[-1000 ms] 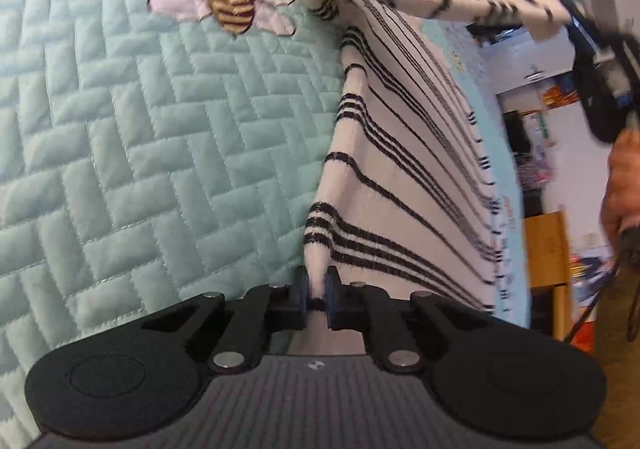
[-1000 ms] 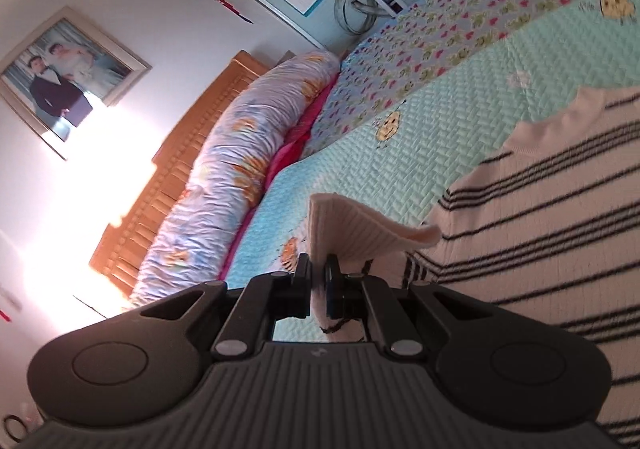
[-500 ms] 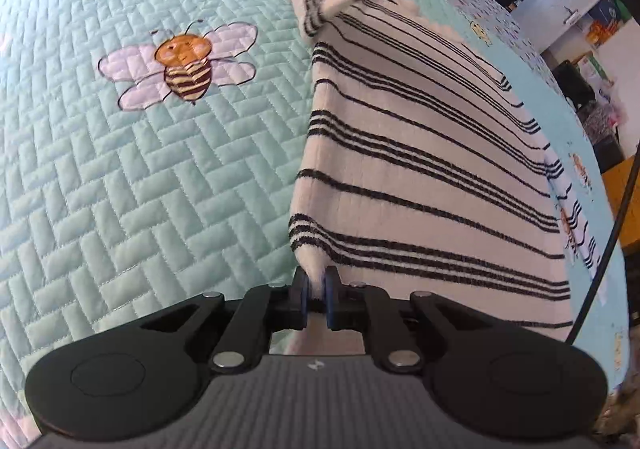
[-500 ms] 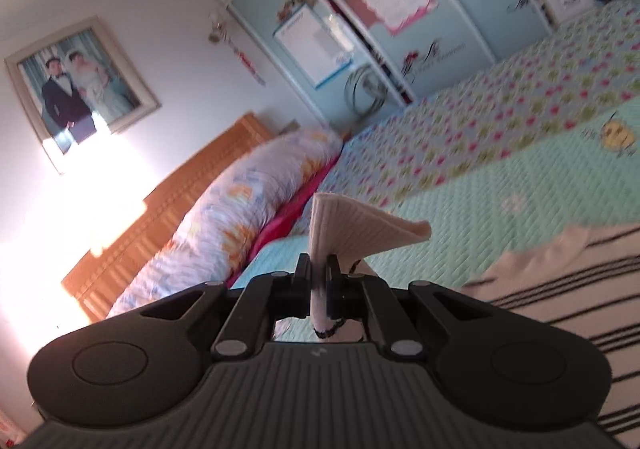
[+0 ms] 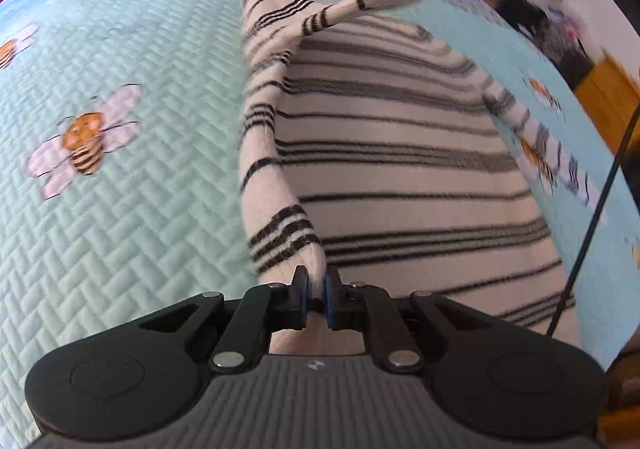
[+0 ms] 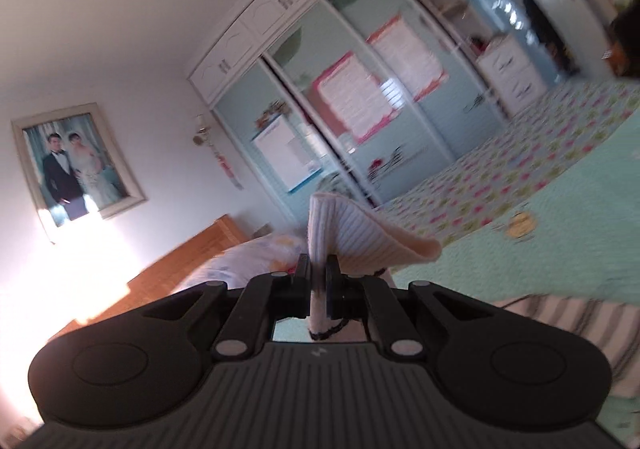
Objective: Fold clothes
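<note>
Left wrist view: my left tongs [image 5: 316, 295], clamped on the hem of the fuzzy striped sweater [image 5: 400, 153], have lifted its side edge off the quilted bed [image 5: 120, 209], so the fold has begun.

Right wrist view: my right tongs [image 6: 319, 289] pinch the ribbed cuff [image 6: 360, 235], now raised toward the wardrobe [image 6: 360, 97].

sweater [image 5: 400, 169]: fuzzy striped knit | bedspread [image 5: 140, 209]: matt quilted cloth | headboard [image 6: 168, 273]: wood
</note>
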A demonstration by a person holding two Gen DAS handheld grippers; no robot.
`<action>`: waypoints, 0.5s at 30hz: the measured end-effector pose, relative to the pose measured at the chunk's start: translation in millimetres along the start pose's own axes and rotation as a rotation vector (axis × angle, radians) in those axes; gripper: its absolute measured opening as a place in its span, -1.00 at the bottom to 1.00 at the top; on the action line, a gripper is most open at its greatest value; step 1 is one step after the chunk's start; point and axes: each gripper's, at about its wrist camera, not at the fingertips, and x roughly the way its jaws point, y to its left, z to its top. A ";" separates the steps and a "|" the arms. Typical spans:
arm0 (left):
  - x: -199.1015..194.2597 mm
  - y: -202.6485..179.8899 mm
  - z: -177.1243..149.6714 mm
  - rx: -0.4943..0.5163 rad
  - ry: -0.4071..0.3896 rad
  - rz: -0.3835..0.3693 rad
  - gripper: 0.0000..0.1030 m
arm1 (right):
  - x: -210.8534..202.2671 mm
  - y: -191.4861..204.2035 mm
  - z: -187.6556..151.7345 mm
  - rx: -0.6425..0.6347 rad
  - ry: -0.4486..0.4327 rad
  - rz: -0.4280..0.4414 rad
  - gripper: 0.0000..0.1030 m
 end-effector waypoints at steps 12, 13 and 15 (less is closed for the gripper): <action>30.0 -21.7 5.7 0.030 0.098 0.053 -0.83 | 1.2 -96.7 -43.3 0.193 0.100 -0.168 -0.89; 29.0 -21.9 6.7 0.023 0.100 0.045 -0.83 | 3.8 -95.2 -38.1 0.185 0.095 -0.158 -0.89; 26.0 -19.4 9.7 -0.002 0.101 0.003 -0.83 | 8.2 -89.4 -23.5 0.166 0.080 -0.125 -0.89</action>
